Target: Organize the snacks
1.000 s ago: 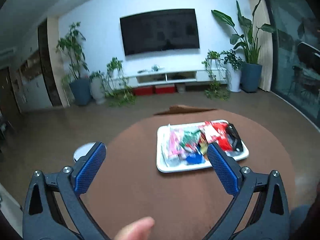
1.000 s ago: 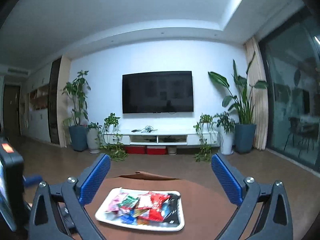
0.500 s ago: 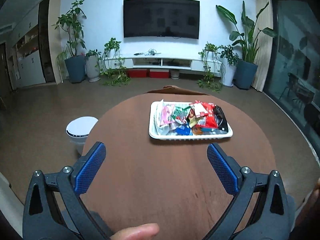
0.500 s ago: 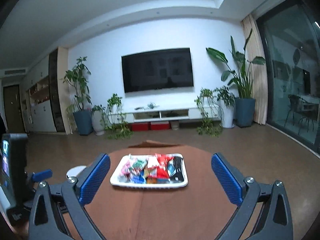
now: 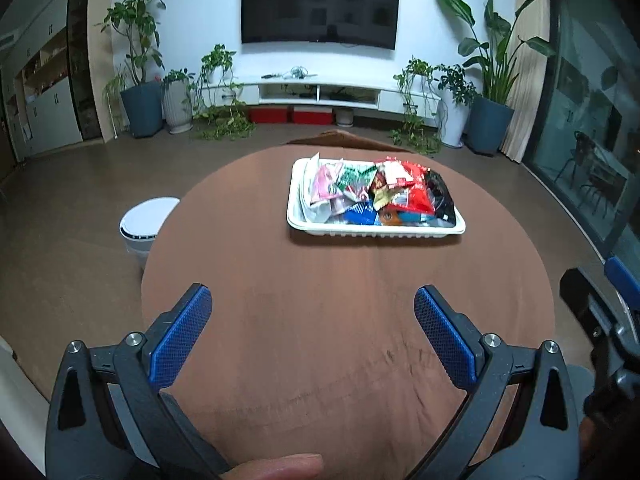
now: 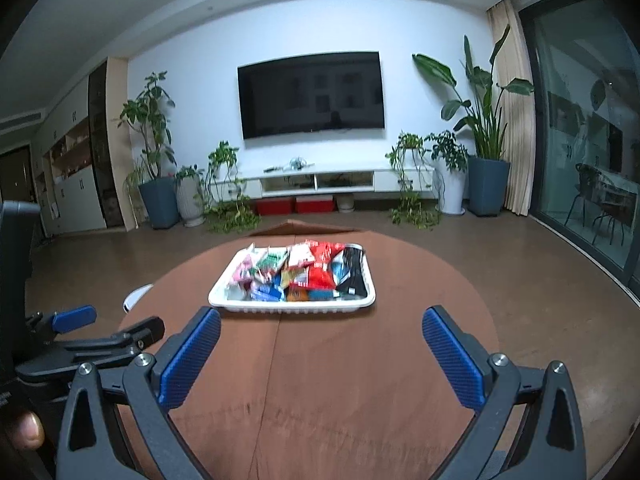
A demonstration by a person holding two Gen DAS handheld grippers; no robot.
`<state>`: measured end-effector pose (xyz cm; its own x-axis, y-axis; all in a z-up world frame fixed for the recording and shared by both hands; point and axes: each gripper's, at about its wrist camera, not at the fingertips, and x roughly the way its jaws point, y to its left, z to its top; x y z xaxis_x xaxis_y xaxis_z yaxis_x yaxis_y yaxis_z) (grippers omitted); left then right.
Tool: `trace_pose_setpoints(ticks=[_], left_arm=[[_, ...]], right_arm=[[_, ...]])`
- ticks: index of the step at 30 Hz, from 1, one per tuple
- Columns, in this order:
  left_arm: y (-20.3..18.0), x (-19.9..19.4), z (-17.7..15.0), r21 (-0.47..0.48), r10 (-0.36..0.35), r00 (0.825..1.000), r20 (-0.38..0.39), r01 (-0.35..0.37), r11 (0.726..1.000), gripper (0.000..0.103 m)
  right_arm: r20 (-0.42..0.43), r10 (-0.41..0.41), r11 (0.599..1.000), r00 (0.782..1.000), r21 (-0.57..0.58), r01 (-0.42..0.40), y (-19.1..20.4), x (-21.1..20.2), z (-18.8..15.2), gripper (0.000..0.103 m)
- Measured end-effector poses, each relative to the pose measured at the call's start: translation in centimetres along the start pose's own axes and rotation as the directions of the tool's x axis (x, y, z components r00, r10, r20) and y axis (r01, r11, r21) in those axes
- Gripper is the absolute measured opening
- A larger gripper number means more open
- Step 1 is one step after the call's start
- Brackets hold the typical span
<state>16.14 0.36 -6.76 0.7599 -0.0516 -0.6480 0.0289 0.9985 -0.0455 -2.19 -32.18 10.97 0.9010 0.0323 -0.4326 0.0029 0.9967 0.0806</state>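
A white tray (image 5: 297,222) piled with several colourful snack packets (image 5: 400,184) stands on the far half of a round brown table (image 5: 320,320). It also shows in the right wrist view, tray (image 6: 224,302) and packets (image 6: 316,268). My left gripper (image 5: 312,312) is open and empty, above the near half of the table, well short of the tray. My right gripper (image 6: 320,332) is open and empty, also short of the tray. The left gripper's body (image 6: 76,336) shows at the left of the right wrist view.
A white round bin (image 5: 146,226) stands on the floor left of the table. A brown chair back (image 5: 340,138) sits behind the table's far edge. Beyond are a TV cabinet (image 5: 320,94), potted plants and a glass door (image 5: 592,128) at the right.
Both grippers have tilted downward and come nearer the table. The tray now sits more central and larger in both views. Both grippers stay open.
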Motion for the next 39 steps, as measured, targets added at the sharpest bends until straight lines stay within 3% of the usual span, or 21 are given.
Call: trace_pose_setpoints(ticks=[14, 28, 39], left_arm=[[0.4, 5.8, -3.4, -0.005, 0.019, 0.995, -0.097, -0.02, 1.0, 0.103], [0.0, 8.9, -4.8, 0.019, 0.038, 0.99, -0.138, -0.036, 0.999, 0.103], [-0.4, 9.0, -5.0, 0.028, 0.032, 0.99, -0.134, -0.028, 0.999, 0.103]], right_arm=[[-0.17, 0.02, 0.999, 0.985, 0.027, -0.016, 0.0, 3.8, -6.0, 0.103], [-0.2, 0.012, 0.999, 0.98, 0.052, -0.002, -1.2, 5.0, -7.6, 0.103], [-0.201, 0.012, 0.999, 0.979, 0.05, -0.002, -1.2, 5.0, -7.6, 0.103]])
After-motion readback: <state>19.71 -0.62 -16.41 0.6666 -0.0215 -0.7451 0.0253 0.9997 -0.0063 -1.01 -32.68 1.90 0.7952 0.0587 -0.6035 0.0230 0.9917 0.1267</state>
